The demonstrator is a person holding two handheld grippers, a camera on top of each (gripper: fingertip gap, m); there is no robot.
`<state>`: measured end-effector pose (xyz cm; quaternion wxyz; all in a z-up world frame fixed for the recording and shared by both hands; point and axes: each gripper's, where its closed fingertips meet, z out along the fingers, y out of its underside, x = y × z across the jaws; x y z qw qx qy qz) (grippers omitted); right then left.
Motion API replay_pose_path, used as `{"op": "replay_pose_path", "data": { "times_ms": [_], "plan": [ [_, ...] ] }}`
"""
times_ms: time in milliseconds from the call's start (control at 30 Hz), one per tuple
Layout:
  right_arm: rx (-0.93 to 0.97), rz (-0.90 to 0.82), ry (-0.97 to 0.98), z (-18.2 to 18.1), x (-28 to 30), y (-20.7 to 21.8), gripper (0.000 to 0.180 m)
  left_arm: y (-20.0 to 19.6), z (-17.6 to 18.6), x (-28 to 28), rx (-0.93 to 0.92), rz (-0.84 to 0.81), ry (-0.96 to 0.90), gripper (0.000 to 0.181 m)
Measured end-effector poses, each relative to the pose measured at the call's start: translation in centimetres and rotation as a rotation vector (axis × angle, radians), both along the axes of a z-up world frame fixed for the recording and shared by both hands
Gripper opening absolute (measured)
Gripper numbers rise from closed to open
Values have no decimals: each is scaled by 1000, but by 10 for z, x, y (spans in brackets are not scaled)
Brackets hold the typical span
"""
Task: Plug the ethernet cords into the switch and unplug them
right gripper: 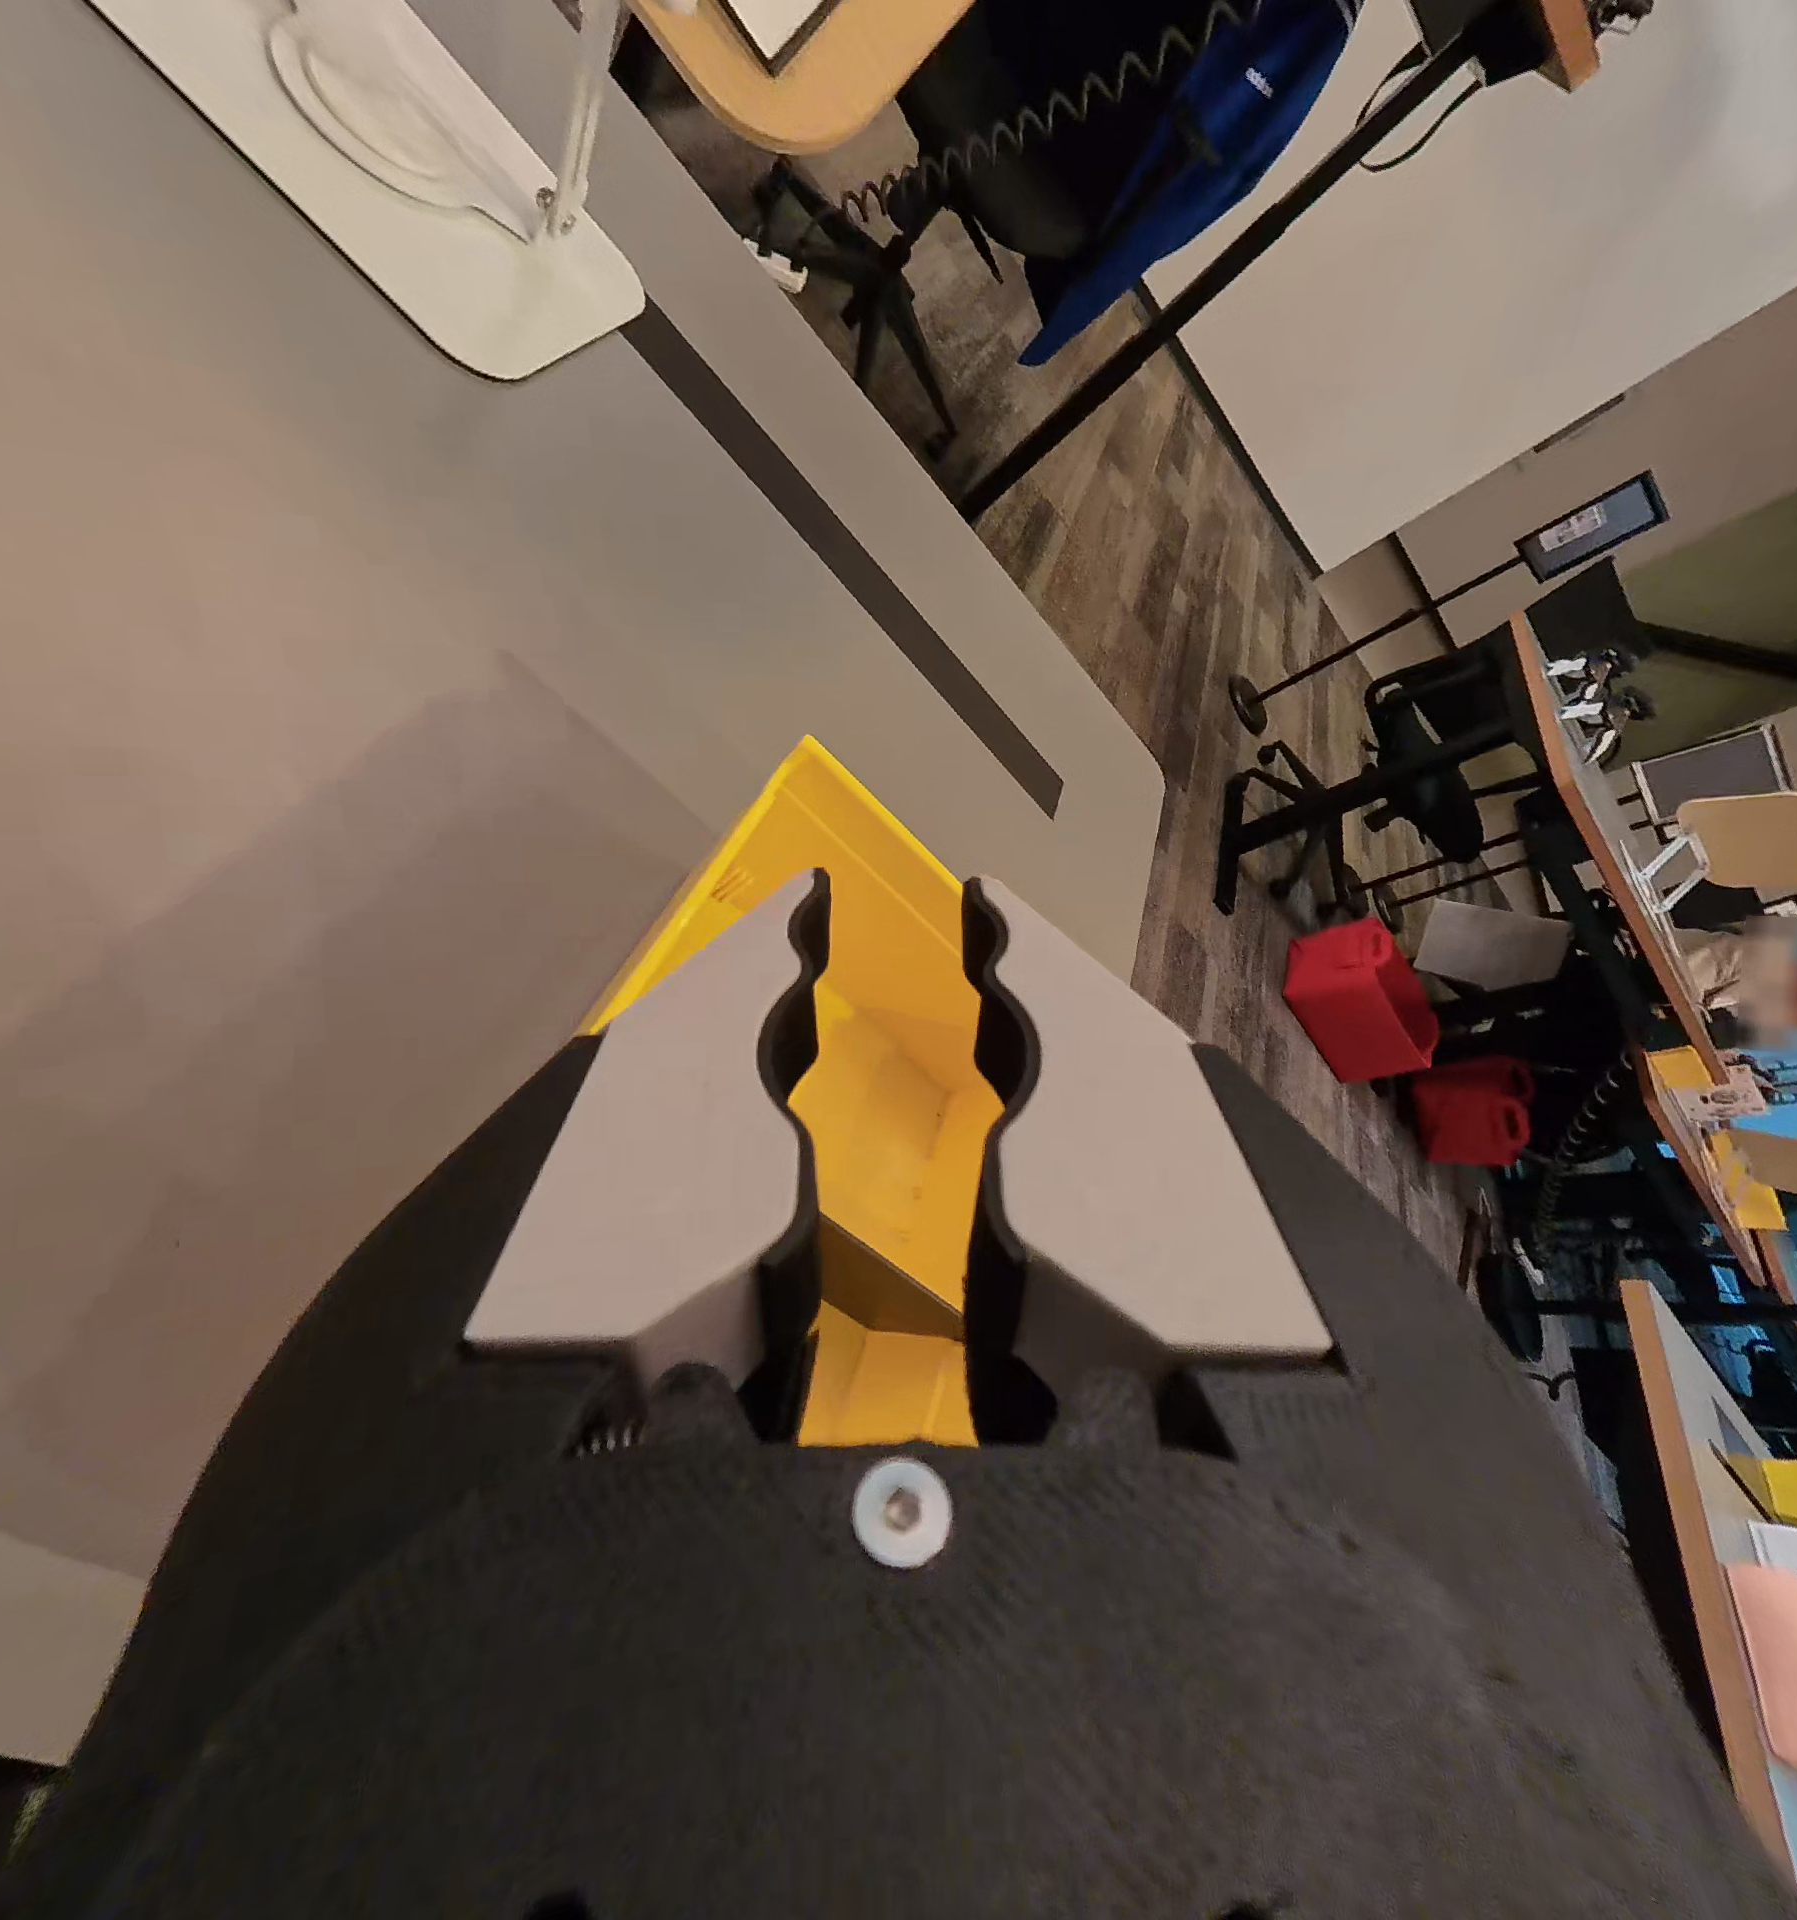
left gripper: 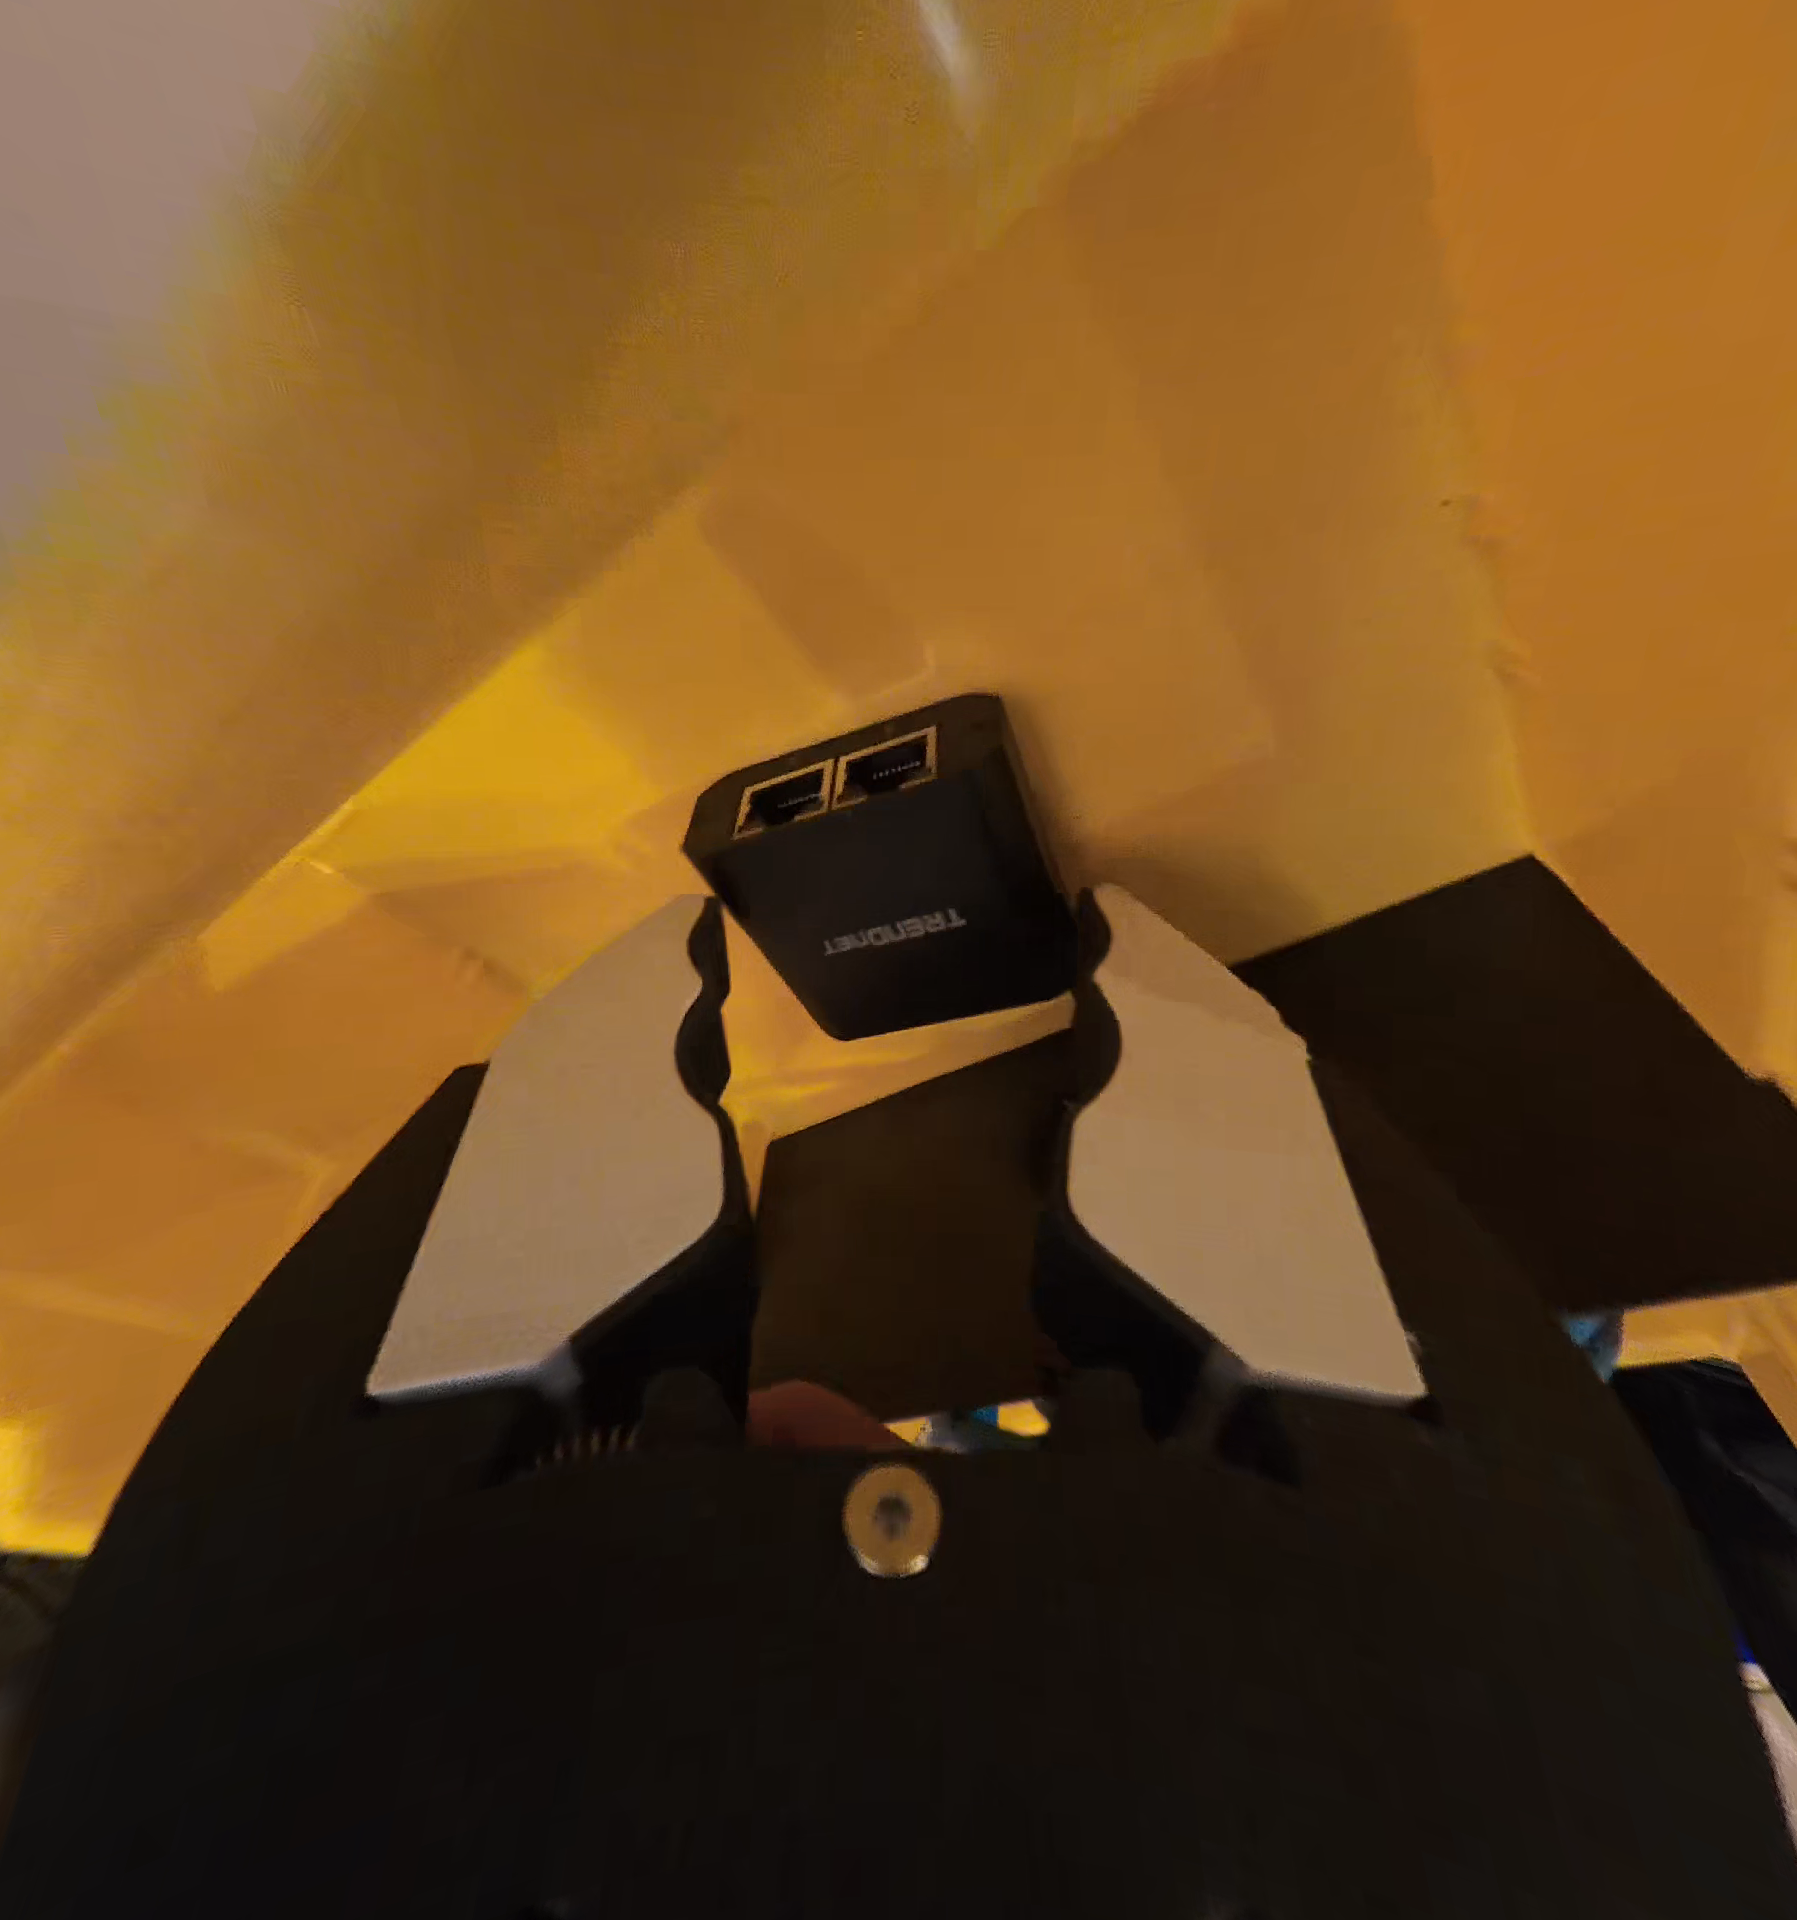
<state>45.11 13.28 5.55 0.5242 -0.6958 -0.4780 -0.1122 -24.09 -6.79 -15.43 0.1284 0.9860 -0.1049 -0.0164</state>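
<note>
A black switch [left gripper: 894, 894] with two empty ports on its far face shows in the left wrist view against a yellow bin's inside [left gripper: 458, 935]. My left gripper [left gripper: 899, 912] has a fingertip pressed on each side of the switch's near end. The switch is sharp while the yellow behind it is blurred. My right gripper [right gripper: 894, 894] hangs over a yellow bin [right gripper: 873, 831] on a grey table [right gripper: 302, 675]. Its jaws stand a narrow gap apart with nothing between them. No ethernet cord shows in either view.
A white stand base [right gripper: 406, 208] sits at the table's far left. The table edge [right gripper: 1133, 790] drops to carpet with chairs, red bins [right gripper: 1361, 997] and other desks at right. Dark flat shapes [left gripper: 1496, 1091] lie beside the switch. The tips of one gripper are about 75 cm away from the tips of the other.
</note>
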Motion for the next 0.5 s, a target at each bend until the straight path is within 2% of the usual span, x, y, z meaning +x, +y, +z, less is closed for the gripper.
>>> {"op": "replay_pose_path", "data": {
  "times_ms": [33, 167, 267, 400, 500],
  "plan": [
    [-4, 3, -2, -2, -1, 0, 24, -1, -2, -1, -4, -2, 11, 64],
    [-25, 35, 8, -9, -11, -4, 24, 2, 2, -1, 50, -31, 17, 61],
    [-48, 76, 22, -14, -24, -10, 24, 8, 17, 0, 143, -67, 33, 60],
    [-101, 210, 83, -17, -71, -29, 24, 18, 63, 19, 297, -136, 31, 60],
    [-171, 390, 147, -20, -130, -55, 29, 29, 110, 53, 425, -234, -25, 60]
  ]
}}
